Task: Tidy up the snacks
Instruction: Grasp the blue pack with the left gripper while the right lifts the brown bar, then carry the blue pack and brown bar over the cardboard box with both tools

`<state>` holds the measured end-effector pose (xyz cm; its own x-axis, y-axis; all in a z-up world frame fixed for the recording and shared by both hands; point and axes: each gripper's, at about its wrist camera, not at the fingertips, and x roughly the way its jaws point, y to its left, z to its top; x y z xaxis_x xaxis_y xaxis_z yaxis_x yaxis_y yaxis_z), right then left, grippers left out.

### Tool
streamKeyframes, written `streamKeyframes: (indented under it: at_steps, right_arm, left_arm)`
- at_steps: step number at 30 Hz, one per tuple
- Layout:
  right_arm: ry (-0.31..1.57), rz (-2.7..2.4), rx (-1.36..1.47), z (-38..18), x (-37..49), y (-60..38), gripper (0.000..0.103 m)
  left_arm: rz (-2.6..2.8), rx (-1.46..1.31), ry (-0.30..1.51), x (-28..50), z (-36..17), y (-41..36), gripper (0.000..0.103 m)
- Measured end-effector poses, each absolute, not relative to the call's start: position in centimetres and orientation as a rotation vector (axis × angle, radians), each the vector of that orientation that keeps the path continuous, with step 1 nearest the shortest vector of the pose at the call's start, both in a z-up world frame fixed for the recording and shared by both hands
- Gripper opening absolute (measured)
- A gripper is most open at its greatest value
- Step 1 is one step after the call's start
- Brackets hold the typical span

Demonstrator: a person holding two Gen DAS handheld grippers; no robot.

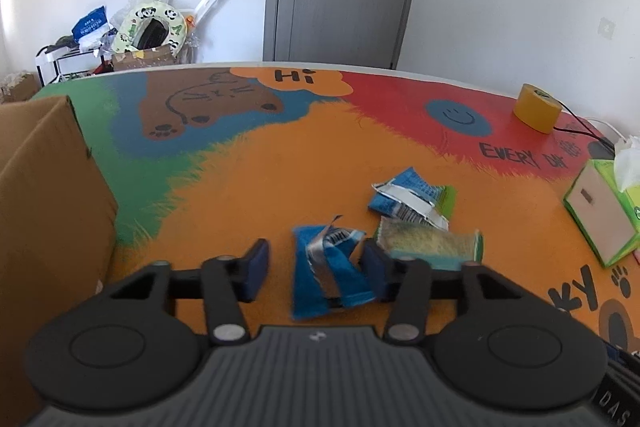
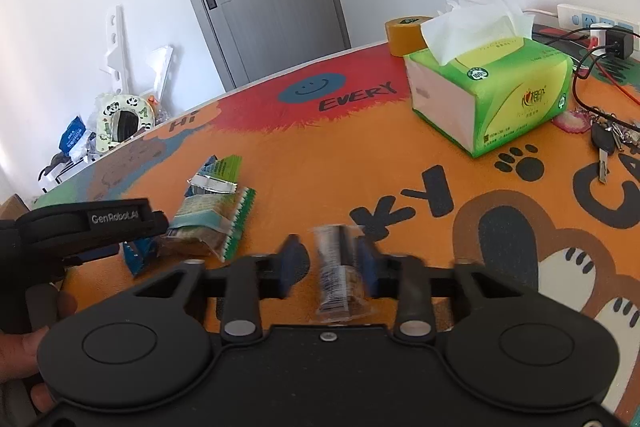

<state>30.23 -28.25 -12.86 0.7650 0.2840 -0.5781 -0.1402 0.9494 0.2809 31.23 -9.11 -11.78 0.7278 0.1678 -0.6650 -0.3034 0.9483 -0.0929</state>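
Observation:
My left gripper (image 1: 316, 263) is open over the table, its jaws on either side of a crumpled blue snack wrapper (image 1: 326, 269); the wrapper lies against the right finger. Beyond it lie a clear-and-green cracker pack (image 1: 430, 245) and a torn blue-and-green wrapper (image 1: 412, 199). My right gripper (image 2: 330, 263) is open around a clear-wrapped snack bar (image 2: 338, 271) that looks blurred. The same pile shows in the right wrist view: the cracker pack (image 2: 212, 219) and the torn wrapper (image 2: 216, 173), with the left gripper's body (image 2: 80, 227) over them.
A cardboard box (image 1: 48, 219) stands at the left of the table. A green tissue box (image 2: 492, 87) and a yellow tape roll (image 1: 536, 107) stand at the right. Keys (image 2: 604, 143), cables and a power strip (image 2: 596, 19) lie at the far right.

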Motion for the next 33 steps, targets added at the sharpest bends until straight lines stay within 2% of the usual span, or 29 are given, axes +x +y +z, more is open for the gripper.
streamKeyframes:
  at_steps: [1,10,33]
  right_arm:
    - [0.662,0.237,0.235,-12.9,30.2,-28.4,0.023]
    - [0.654,0.250,0.268,-12.8,28.2,-28.8,0.021]
    - [0.507,0.348,0.266,-7.9,22.0,-25.8,0.021]
  left_arm:
    - [0.258,-0.202,0.717,31.1,-12.0,-9.1,0.036]
    - [0.208,-0.219,0.693,28.3,-11.6,-9.5,0.030]
    - [0.125,-0.246,0.545,19.3,-5.7,-8.2,0.029]
